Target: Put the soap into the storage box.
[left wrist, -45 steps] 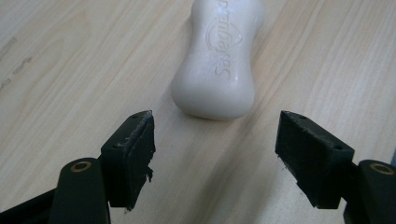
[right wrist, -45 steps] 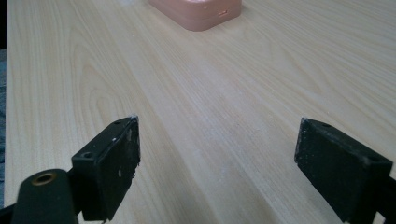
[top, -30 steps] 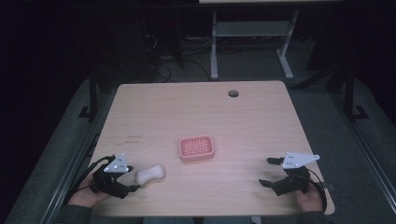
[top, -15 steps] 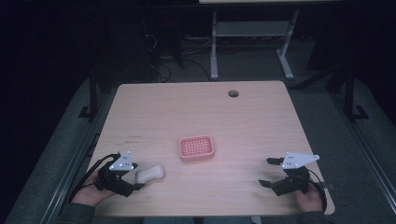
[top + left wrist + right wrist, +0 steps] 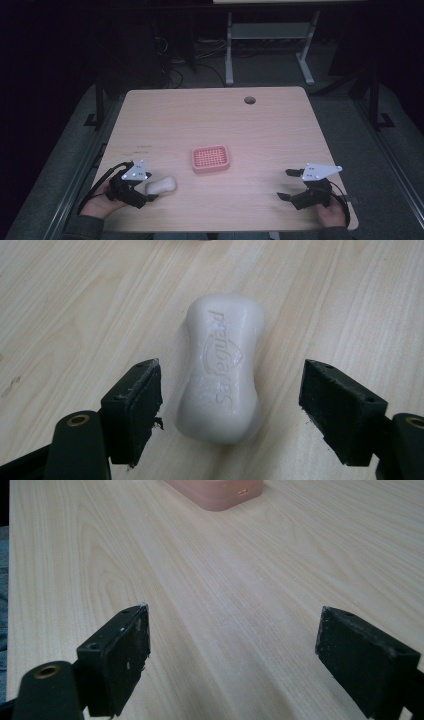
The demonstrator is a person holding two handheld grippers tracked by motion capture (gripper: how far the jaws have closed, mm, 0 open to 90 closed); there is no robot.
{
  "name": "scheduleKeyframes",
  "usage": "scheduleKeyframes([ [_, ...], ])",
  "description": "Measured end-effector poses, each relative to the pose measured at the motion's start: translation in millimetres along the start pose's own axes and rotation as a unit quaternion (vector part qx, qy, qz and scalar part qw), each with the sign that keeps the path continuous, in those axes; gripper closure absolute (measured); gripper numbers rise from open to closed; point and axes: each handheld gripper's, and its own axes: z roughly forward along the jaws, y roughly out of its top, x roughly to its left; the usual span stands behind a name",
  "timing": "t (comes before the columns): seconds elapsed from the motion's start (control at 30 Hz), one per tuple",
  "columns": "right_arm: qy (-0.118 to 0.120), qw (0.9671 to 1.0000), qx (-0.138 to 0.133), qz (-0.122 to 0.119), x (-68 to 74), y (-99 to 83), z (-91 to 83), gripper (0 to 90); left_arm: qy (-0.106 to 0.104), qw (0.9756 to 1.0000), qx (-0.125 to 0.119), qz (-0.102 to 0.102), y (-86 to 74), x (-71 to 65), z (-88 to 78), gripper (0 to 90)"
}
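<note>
Both grippers' fingers spread: left gripper (image 5: 230, 405) straddles the soap (image 5: 222, 370) (seemingly untouched), pink tray (image 5: 217, 492) cut off

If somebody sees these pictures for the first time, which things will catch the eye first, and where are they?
First, the white soap bar lying on the wooden table near its front left corner, between the open jaws of the left claw, not yet touched. Then the pink perforated soap dish in the middle of the table. The right claw, open and empty, rests near the front right corner.
</note>
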Motion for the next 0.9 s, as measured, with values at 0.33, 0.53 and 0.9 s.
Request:
scheduleKeyframes([
  [0.33,0.000,1.0000,0.001,0.000,0.2,0.1,0.8,13.5,-0.003,0.9998,0.017,0.001,3.9,3.3,10.4,25.3],
  [0.53,0.000,1.0000,0.003,0.000,0.5,0.2,1.6,13.5,-0.009,0.9997,0.024,-0.003,4.9,7.4,17.5,24.9],
  [0.9,0.000,1.0000,0.003,-0.001,0.6,0.3,1.7,13.5,-0.022,0.9992,0.032,0.005,9.1,10.6,26.5,28.8],
])
